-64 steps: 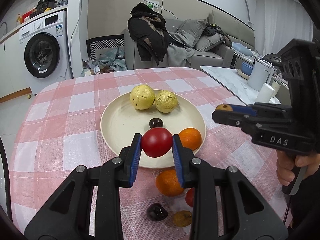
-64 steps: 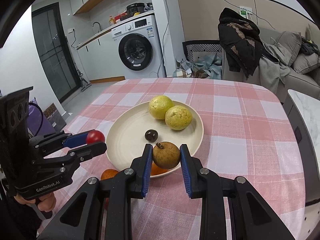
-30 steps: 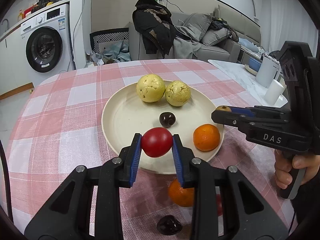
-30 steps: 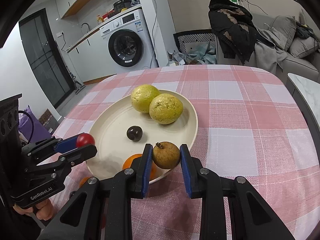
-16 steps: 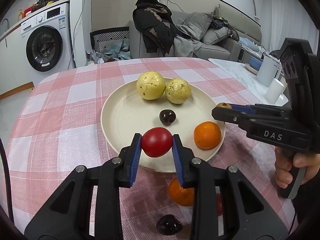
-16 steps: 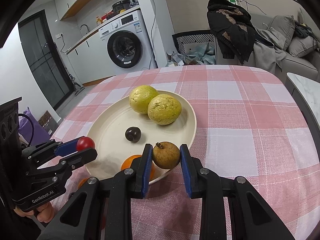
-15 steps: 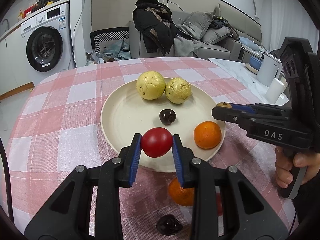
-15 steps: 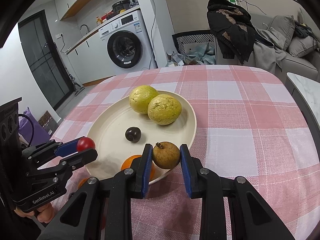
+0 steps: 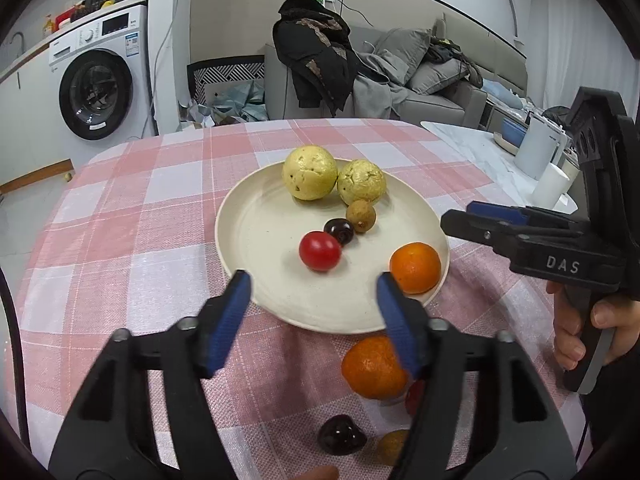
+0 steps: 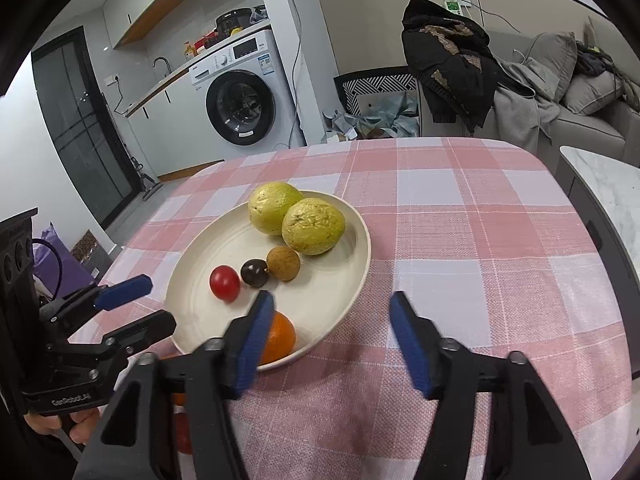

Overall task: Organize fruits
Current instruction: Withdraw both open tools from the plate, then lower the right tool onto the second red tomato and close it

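Plate (image 9: pixel 256 276): on the checked bench (image 9: pixel 120 240), already carrying two yellow fruits (image 9: pixel 310 178), a brown longan (image 9: pixel 361 217), a dark cherry (image 9: pixel 339 231), a tomato (image 9: pixel 319 251) and an orange (image 9: pixel 415 267) near the front rim.
Done: by my count, six fruits are on the plate, clustered from the far rim toward the middle.
Left: on the cloth just in front of the plate lie a second orange (image 9: pixel 374 367), a dark fruit (image 9: pixel 341 435), a small brownish one (image 9: pixel 390 446) and something red half hidden behind my finger; these look like the next to go in.
Left gripper (image 9: pixel 314 312): my fingers are spread wide, holding nothing, hovering at the plate's near rim with the tomato lying free beyond them.
Right gripper (image 10: pixel 332 340): also spread wide and empty, over the plate's right edge, touching nothing; the longan sits apart on the plate.
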{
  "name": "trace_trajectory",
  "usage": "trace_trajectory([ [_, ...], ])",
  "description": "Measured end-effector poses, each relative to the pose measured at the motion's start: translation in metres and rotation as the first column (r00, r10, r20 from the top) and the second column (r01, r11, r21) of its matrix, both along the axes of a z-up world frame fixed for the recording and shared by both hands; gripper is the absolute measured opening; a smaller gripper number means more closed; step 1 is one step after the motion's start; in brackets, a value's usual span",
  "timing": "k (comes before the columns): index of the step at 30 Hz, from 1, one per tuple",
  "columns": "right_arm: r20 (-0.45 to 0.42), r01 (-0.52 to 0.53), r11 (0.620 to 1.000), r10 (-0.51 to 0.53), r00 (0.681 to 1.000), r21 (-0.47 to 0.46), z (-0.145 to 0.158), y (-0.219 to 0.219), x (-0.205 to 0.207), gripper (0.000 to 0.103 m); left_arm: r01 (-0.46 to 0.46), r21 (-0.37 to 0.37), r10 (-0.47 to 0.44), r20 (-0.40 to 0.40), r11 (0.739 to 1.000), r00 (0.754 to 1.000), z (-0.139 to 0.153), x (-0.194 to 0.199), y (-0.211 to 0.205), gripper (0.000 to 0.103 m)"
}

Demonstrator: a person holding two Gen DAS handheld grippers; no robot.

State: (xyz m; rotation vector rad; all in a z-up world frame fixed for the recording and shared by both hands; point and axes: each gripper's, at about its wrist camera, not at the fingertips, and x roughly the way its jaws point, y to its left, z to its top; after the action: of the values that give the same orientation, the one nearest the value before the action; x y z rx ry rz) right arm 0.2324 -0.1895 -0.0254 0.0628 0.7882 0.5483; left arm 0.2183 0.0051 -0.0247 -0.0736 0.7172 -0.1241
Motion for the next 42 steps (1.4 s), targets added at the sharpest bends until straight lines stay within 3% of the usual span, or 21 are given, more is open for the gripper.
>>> trace_trajectory([
  [2,0.007,-0.013,1.000,0.013,1.000,0.009,0.004,-0.001,-0.006,0.093,0.000,0.006,-0.001,0.015,1.000,1.000,0.005,-0.006,0.001,0.082],
  [4,0.015,-0.017,1.000,0.017,1.000,0.003,0.008,-0.001,-0.012,0.102,-0.003,0.006,0.002,0.033,1.000,0.999,0.010,-0.014,0.003,0.085],
  [8,0.022,-0.053,0.998,0.053,0.998,-0.018,0.009,0.003,-0.027,0.103,0.002,-0.002,-0.002,0.043,1.000,0.999,0.015,-0.033,0.008,0.103],
  [25,-0.001,-0.128,0.988,0.129,0.992,-0.080,0.001,0.018,-0.071,0.103,-0.020,0.074,0.016,0.049,0.997,0.999,0.016,-0.095,0.017,0.103],
  [42,-0.053,-0.244,0.949,0.238,0.970,-0.199,-0.027,0.048,-0.083,0.103,-0.050,0.062,0.051,-0.014,0.997,0.999,0.000,-0.093,0.028,0.103],
])
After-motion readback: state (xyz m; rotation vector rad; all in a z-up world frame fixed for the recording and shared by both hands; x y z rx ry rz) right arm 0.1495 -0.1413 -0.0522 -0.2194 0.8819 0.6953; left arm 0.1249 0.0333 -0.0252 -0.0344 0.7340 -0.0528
